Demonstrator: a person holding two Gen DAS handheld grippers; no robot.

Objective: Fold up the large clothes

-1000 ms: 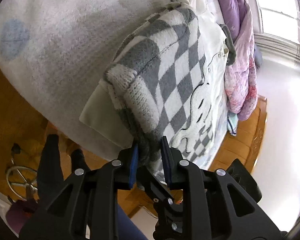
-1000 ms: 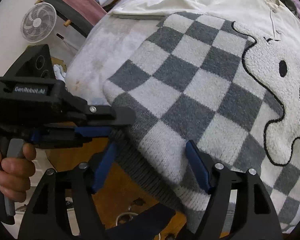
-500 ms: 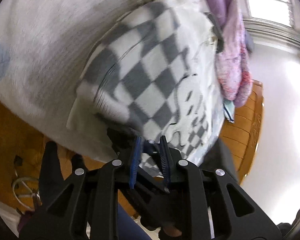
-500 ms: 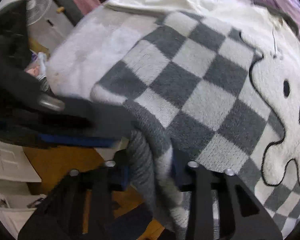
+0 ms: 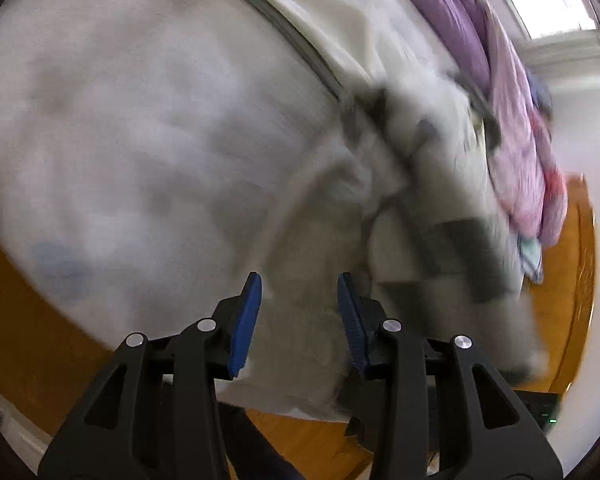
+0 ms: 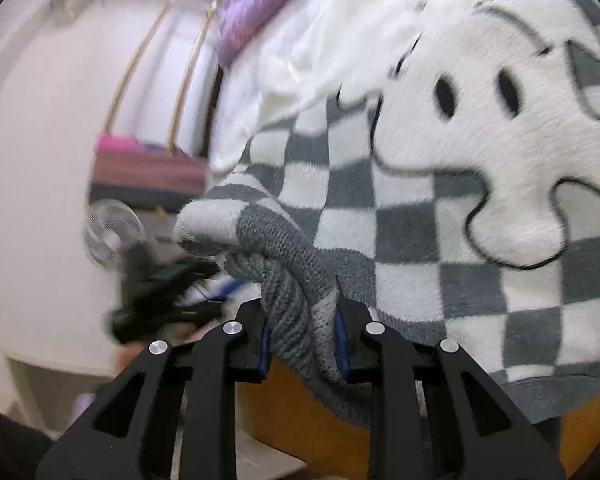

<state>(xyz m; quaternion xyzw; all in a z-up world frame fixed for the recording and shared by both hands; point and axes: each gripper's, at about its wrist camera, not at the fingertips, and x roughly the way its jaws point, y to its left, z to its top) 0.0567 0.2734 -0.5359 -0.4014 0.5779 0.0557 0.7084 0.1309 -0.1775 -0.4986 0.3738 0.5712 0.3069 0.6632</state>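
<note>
1. A second ago the left hand-held gripper point(image 5: 298, 320) pinched the ribbed hem of the checked sweater point(image 6: 400, 208) at the near edge of the bed point(image 5: 120, 120); now its blue pads point(image 5: 246, 320) stand apart and its jaws are opening, with only blurred pale fabric seen between them and no pad pressing on it

2. The right hand-held gripper point(image 6: 300, 340), wide open around the hem a second ago, is now clamped on a thick bunch of the grey ribbed hem point(image 6: 288, 280), its jaws closing tight on the knit

3. The handover appears complete: the hem corner has passed from the left hand-held gripper to the right, which has swung and rolled so that its view now takes in the white wall and a fan point(image 6: 112, 236) to the left

4. The sweater lies across the bed, its ghost motif point(image 6: 480, 128) face up to the right of the right hand-held gripper, with the hem lifted off the mattress edge above the wooden floor point(image 6: 300, 408)

5. In the left wrist view the scene is smeared by motion; the sweater shows as grey-and-cream blocks to the right, beside a purple and pink quilt point(image 5: 520, 152) at the far right of the bed

6. For the task this looks like the start of a fold: with one corner secured, the free left hand-held gripper will probably need a second grip point on the hem before the lower half can be carried over
</note>
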